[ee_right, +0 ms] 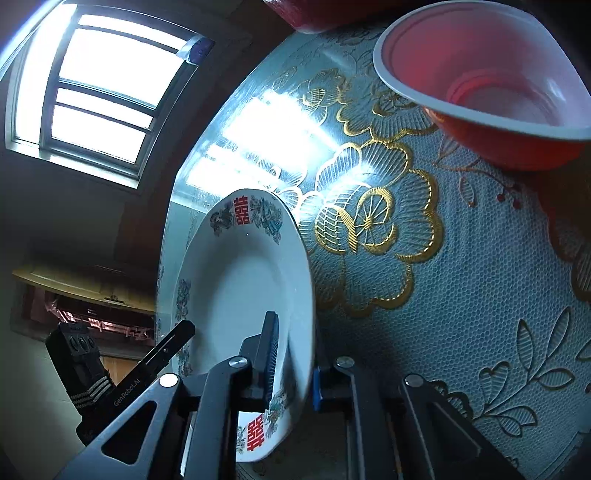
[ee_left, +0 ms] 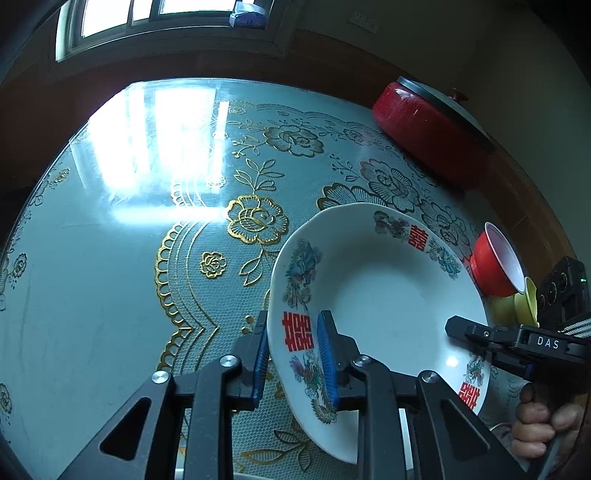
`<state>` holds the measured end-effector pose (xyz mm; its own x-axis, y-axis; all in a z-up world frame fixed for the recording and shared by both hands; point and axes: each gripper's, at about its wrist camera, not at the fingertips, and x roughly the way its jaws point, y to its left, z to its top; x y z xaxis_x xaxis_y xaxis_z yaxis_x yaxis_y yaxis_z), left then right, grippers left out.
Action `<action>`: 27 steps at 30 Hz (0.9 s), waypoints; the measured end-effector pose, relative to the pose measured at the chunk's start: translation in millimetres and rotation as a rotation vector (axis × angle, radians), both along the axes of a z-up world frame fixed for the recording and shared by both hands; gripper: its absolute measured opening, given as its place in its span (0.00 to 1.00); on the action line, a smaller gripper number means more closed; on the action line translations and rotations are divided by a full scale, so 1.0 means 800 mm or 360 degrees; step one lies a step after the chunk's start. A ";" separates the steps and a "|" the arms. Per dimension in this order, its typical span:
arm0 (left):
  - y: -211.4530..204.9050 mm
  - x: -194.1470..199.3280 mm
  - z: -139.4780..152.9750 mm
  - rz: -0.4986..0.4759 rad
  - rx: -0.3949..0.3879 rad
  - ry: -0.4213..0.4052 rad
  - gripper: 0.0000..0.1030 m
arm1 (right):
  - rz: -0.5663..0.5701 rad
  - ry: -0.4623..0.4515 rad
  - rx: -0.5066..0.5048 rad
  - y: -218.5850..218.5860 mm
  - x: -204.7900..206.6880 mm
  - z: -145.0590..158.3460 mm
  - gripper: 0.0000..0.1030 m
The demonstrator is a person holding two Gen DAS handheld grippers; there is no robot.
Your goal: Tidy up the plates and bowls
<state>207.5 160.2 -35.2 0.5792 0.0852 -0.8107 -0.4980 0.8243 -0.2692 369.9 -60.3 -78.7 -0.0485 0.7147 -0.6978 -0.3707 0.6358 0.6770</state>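
Observation:
A white plate with red characters and flower prints is tilted above the table. My left gripper is shut on its near rim, one blue pad on each face. My right gripper is shut on the opposite rim of the same plate; it also shows in the left wrist view at the plate's right edge. A red bowl with a white inside sits on the table beyond the plate, close in the right wrist view.
A glass-topped table with a teal and gold flower cloth fills the view. A red lidded pot stands at the back right. A yellow-green bowl sits beside the red bowl. A window is behind the table.

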 end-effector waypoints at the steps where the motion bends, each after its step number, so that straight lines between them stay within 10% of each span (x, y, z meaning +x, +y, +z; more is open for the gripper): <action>1: -0.003 -0.002 0.001 -0.0010 0.0006 -0.0001 0.24 | 0.0015 -0.0028 -0.0022 0.000 -0.002 0.002 0.13; 27: -0.075 -0.054 0.031 -0.0172 0.0093 -0.0102 0.25 | 0.0104 -0.0378 -0.0152 -0.065 -0.045 0.045 0.14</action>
<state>163.9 100.5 -10.5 0.6381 0.0655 -0.7671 -0.3885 0.8876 -0.2474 334.0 -112.4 -42.5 0.0811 0.6459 -0.7591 -0.5544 0.6621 0.5042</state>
